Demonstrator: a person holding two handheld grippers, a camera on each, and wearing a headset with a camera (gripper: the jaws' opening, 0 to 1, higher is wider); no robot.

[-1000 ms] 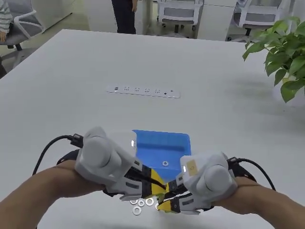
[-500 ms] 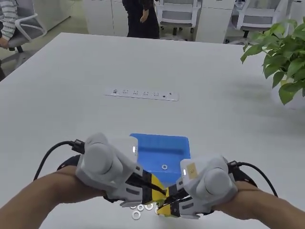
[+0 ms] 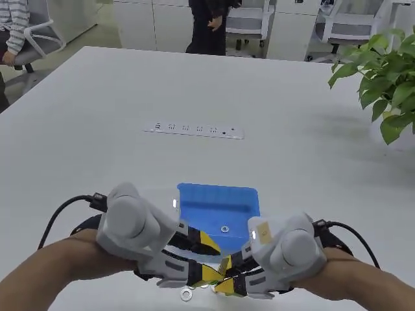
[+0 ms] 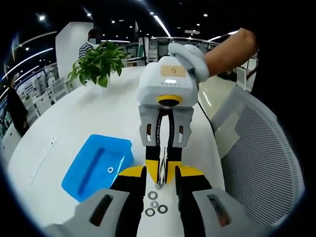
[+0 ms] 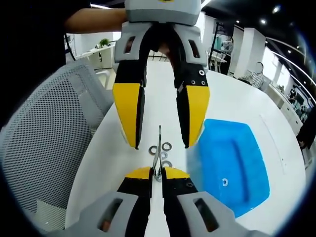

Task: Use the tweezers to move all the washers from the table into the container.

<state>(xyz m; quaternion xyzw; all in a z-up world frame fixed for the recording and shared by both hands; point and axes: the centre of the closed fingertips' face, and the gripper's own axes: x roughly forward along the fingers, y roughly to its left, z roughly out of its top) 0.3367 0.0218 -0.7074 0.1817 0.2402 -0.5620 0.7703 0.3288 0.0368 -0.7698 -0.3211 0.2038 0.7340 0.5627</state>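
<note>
Tweezers [image 5: 159,143] stand out of the right tool [image 5: 158,173], whose jaws are pinched narrow on their handle end at the bottom centre of the right gripper view. Their long axis runs straight up the frame toward the left tool [image 4: 161,170]. That tool faces the right one head-on with its yellow jaws spread wide, one on each side of the tweezer arms and holding nothing. Loose washers [image 5: 167,146] lie in a small cluster on the tabletop [image 3: 194,84]. In the right gripper view they sit close on either side of the tweezer blade. In the left gripper view they sit just below the tweezer tips, at lower centre. Taken together, the two views suggest the tips hang just above the cluster, though I cannot tell whether they touch a washer. The blue container [image 3: 214,197] sits near the cluster. It is at centre in the head view just above the two tools, and to the right of the tweezers in the right gripper view. It already holds one washer [image 3: 225,229]. The coming move turns on the spread left jaws lying crosswise to the tweezers. My guess is that they will close inward to squeeze the arms onto a washer beneath the tips. The right tool, being the one that carries the tweezers, would then swing the catch toward the container.
</note>
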